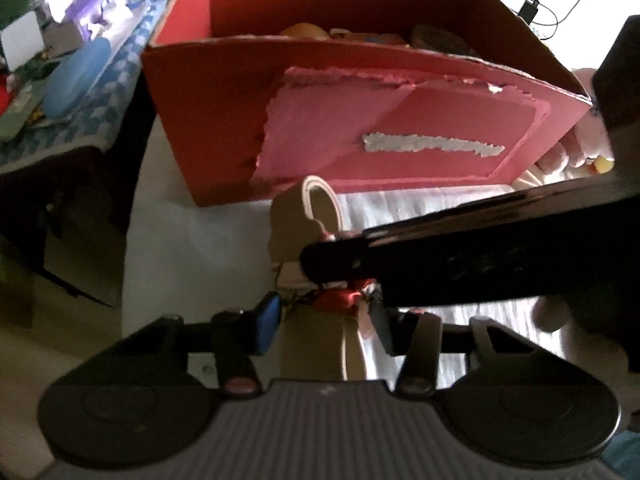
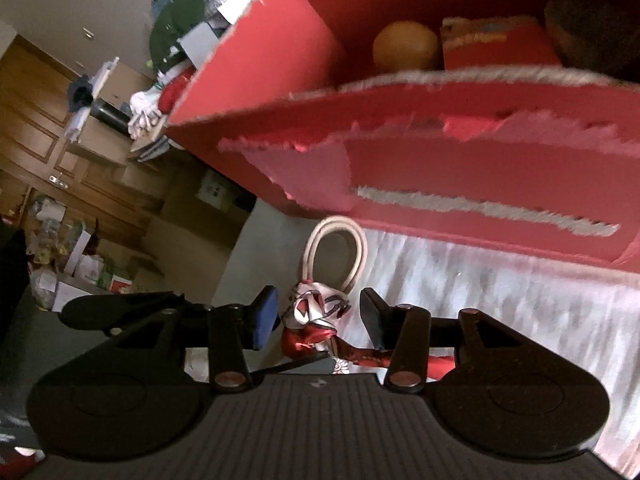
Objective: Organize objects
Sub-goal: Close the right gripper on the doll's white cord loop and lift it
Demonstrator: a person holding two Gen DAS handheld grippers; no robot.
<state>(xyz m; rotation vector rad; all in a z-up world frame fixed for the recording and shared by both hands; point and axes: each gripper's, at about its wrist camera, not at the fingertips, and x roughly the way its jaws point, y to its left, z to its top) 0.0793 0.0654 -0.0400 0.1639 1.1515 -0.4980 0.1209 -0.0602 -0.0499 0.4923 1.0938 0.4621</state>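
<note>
A small tan bag (image 1: 296, 216) with a white loop handle (image 2: 340, 248) lies on white striped cloth in front of the red cardboard box (image 1: 208, 120). A red and white scarf (image 2: 316, 316) is knotted at the handle's base. My left gripper (image 1: 326, 326) points down over the bag; the bag's body lies between its fingers, and a strip of cloth shows beside the right finger. My right gripper (image 2: 319, 316) is open with the scarf knot between its fingers, gaps on both sides. One black finger (image 1: 400, 256) of the right gripper crosses the left wrist view above the scarf.
The box holds an orange round fruit (image 2: 404, 46), a red packet (image 2: 496, 46) and a dark round thing (image 2: 588, 32). A cluttered side table with a checked cloth (image 1: 80, 92) stands left of the box. Pink soft items (image 1: 568, 152) lie at its right. Wooden cabinets (image 2: 40, 120) stand behind.
</note>
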